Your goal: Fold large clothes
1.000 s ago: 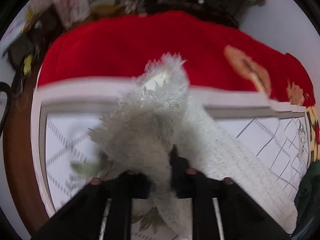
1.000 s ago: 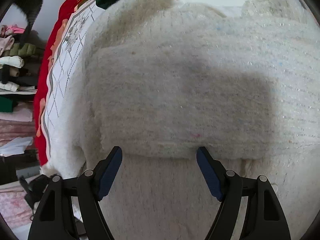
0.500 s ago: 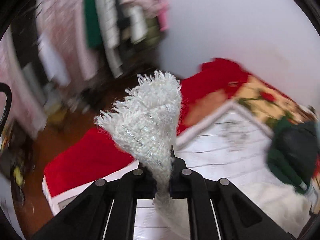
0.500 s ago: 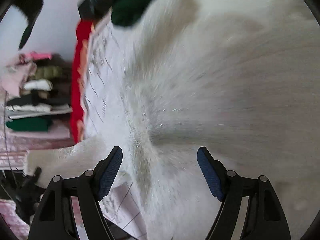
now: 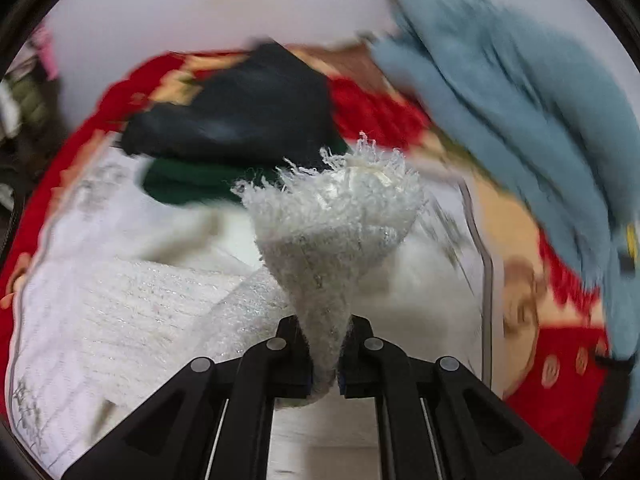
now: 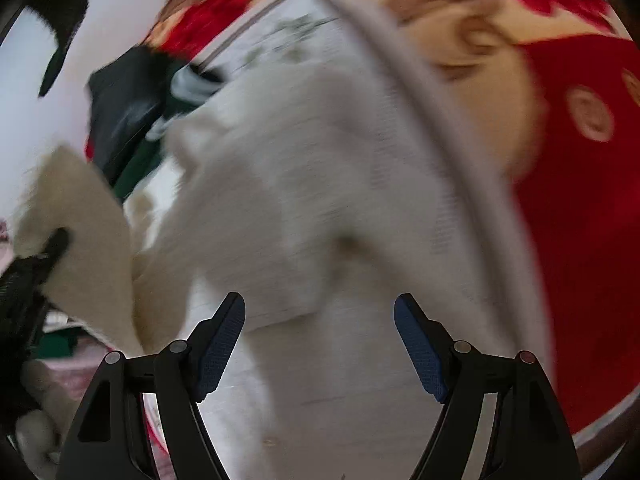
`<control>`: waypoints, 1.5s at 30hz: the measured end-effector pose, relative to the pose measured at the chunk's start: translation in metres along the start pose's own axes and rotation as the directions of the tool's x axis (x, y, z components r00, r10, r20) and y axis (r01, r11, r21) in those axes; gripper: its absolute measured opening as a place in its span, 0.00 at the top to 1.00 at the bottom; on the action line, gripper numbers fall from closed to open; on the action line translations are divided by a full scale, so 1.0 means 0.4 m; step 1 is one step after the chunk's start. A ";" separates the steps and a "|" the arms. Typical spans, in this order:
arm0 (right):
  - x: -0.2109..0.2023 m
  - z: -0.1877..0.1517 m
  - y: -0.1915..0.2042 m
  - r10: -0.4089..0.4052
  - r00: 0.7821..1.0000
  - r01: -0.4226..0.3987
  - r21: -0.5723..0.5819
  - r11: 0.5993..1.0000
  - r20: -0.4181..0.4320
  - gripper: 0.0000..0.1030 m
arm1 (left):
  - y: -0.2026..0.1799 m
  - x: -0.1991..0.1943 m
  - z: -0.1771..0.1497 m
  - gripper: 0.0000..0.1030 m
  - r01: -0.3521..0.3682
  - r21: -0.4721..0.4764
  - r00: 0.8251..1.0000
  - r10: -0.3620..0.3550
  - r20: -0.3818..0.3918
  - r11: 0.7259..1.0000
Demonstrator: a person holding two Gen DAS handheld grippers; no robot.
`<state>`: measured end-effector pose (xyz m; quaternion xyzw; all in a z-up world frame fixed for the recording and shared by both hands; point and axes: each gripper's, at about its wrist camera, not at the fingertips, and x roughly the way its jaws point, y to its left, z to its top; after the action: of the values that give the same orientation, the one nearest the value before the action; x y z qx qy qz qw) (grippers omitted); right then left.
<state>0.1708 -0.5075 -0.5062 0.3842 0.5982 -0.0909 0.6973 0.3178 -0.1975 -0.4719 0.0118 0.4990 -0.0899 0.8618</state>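
A fuzzy white sweater [image 6: 320, 184] lies spread on the bed, blurred by motion. My left gripper [image 5: 323, 356] is shut on a fringed end of the white sweater [image 5: 332, 224], which stands up between its fingers above the bed. The rest of the sweater [image 5: 132, 300] lies below at the left. My right gripper [image 6: 320, 344] is open and empty, hovering just above the sweater's body. The left gripper [image 6: 36, 264] also shows at the left edge of the right wrist view, holding the raised cloth.
A red floral blanket [image 6: 580, 220] covers the bed, with a white quilted sheet [image 5: 60, 380] on top. Dark and green clothes [image 5: 240, 120] are piled at the far side. A light blue garment [image 5: 520, 100] hangs at the right. White wall behind.
My left gripper has lifted the sweater end and swung right, from the room's shelves to the clothes pile. My right gripper has pulled back and turned over the sweater, still open.
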 end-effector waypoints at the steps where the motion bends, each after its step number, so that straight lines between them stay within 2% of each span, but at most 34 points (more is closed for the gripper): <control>1: 0.001 0.001 -0.021 -0.014 1.000 0.014 0.009 1.000 0.001 0.23 | -0.034 0.030 -0.014 0.95 -0.002 0.025 1.000 0.002 -0.030 1.000; 4: -0.002 0.005 -0.071 -0.042 0.999 0.041 0.015 0.999 0.004 0.23 | -0.089 0.078 -0.051 0.93 -0.012 0.071 0.995 0.019 -0.099 0.997; 6: -0.012 0.011 -0.101 -0.063 0.998 0.063 0.005 0.998 0.018 0.23 | -0.091 0.087 -0.070 0.86 -0.014 0.074 0.993 0.023 -0.115 0.997; 7: -0.016 0.010 -0.103 -0.066 0.997 0.066 0.003 0.998 0.030 0.23 | -0.084 0.082 -0.071 0.74 -0.010 0.071 0.993 0.018 -0.117 0.997; 8: -0.019 0.012 -0.102 -0.069 0.997 0.069 0.001 0.998 0.042 0.23 | -0.079 0.079 -0.073 0.41 0.007 0.067 0.991 0.002 -0.133 0.998; 9: -0.028 0.014 -0.106 -0.068 0.996 0.069 -0.002 0.998 0.049 0.23 | -0.079 0.077 -0.070 0.19 0.021 0.062 0.990 -0.012 -0.143 0.998; 10: -0.041 0.019 -0.112 -0.066 0.996 0.066 -0.008 0.998 0.055 0.23 | -0.089 0.059 -0.063 0.02 0.038 0.054 0.989 -0.030 -0.144 0.998; 14: -0.074 0.044 -0.098 -0.020 0.999 0.021 -0.022 1.000 0.046 0.23 | -0.052 0.031 -0.055 0.02 0.005 0.011 0.993 -0.004 -0.120 1.000; 17: -0.060 0.069 -0.042 0.034 0.999 -0.034 -0.032 0.999 0.016 0.23 | 0.051 -0.030 -0.059 0.02 -0.080 -0.088 0.991 0.070 -0.110 0.993; 19: -0.032 0.094 0.006 0.077 0.997 -0.078 -0.041 0.996 -0.025 0.23 | 0.115 -0.048 -0.068 0.02 -0.165 -0.131 0.982 0.150 -0.117 0.978; 20: -0.006 0.109 0.040 0.100 0.994 -0.103 -0.060 0.993 -0.048 0.23 | 0.153 -0.057 -0.076 0.02 -0.212 -0.151 0.973 0.195 -0.123 0.965; 22: 0.030 0.120 0.089 0.110 0.991 -0.116 -0.091 0.989 -0.077 0.23 | 0.240 -0.067 -0.098 0.02 -0.331 -0.179 0.941 0.308 -0.143 0.927; 23: 0.066 0.129 0.133 0.124 0.987 -0.137 -0.122 0.983 -0.104 0.23 | 0.264 -0.064 -0.106 0.02 -0.365 -0.181 0.928 0.340 -0.153 0.913; 24: 0.095 0.133 0.168 0.124 0.984 -0.143 -0.150 0.978 -0.126 0.23 | 0.302 -0.057 -0.117 0.02 -0.411 -0.183 0.907 0.381 -0.178 0.893; 25: 0.129 0.132 0.202 0.105 0.983 -0.131 -0.185 0.974 -0.148 0.25 | 0.330 -0.050 -0.127 0.02 -0.437 -0.187 0.894 0.402 -0.199 0.880; 26: 0.165 0.134 0.234 0.078 0.982 -0.117 -0.226 0.967 -0.175 0.41 | 0.367 -0.044 -0.138 0.02 -0.467 -0.198 0.878 0.424 -0.225 0.862; 27: 0.204 0.129 0.266 0.027 0.980 -0.083 -0.283 0.955 -0.198 0.55 | 0.389 -0.043 -0.144 0.02 -0.481 -0.206 0.870 0.434 -0.234 0.852; 28: 0.218 0.128 0.280 -0.021 0.984 -0.037 -0.320 0.947 -0.178 0.80 | 0.408 -0.046 -0.150 0.02 -0.493 -0.213 0.864 0.444 -0.237 0.844; 30: 0.205 0.137 0.270 -0.069 0.992 0.030 -0.324 0.945 -0.108 0.82 | 0.443 -0.051 -0.164 0.02 -0.523 -0.220 0.847 0.472 -0.245 0.823; 32: 0.196 0.158 0.240 -0.116 0.990 0.090 -0.279 0.956 -0.077 0.87 | 0.462 -0.054 -0.170 0.02 -0.533 -0.225 0.841 0.481 -0.249 0.816; 34: 0.209 0.161 0.228 -0.158 0.977 0.113 -0.284 0.952 -0.141 0.87 | 0.467 -0.052 -0.170 0.02 -0.534 -0.224 0.839 0.480 -0.255 0.815; 37: 0.176 0.159 0.264 -0.201 0.962 0.135 -0.318 0.938 -0.183 0.72 | 0.461 -0.047 -0.145 0.02 -0.529 -0.208 0.842 0.476 -0.255 0.823; 39: 0.126 0.168 0.311 -0.200 0.972 0.147 -0.343 0.928 -0.125 0.71 | 0.447 -0.040 -0.105 0.02 -0.526 -0.191 0.844 0.482 -0.235 0.829; 40: 0.102 0.173 0.335 -0.189 0.978 0.146 -0.347 0.926 -0.093 0.62 | 0.442 -0.037 -0.086 0.02 -0.521 -0.186 0.848 0.480 -0.224 0.833; 41: 0.080 0.178 0.359 -0.173 0.982 0.140 -0.347 0.927 -0.068 0.49 | 0.437 -0.028 -0.063 0.02 -0.512 -0.182 0.854 0.474 -0.214 0.840; 43: 0.073 0.192 0.421 -0.110 0.992 0.082 -0.348 0.934 -0.062 0.38 | 0.427 0.008 -0.012 0.01 -0.488 -0.172 0.867 0.453 -0.208 0.855; 45: 0.117 0.214 0.468 -0.116 0.990 0.077 -0.368 0.927 -0.086 0.37 | 0.414 0.071 0.039 0.01 -0.486 -0.135 0.866 0.455 -0.209 0.863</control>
<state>0.3586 -0.4185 -0.4694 0.2230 0.6590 0.0075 0.7183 0.3726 -0.0406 -0.5002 0.0620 0.5585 0.1714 0.8093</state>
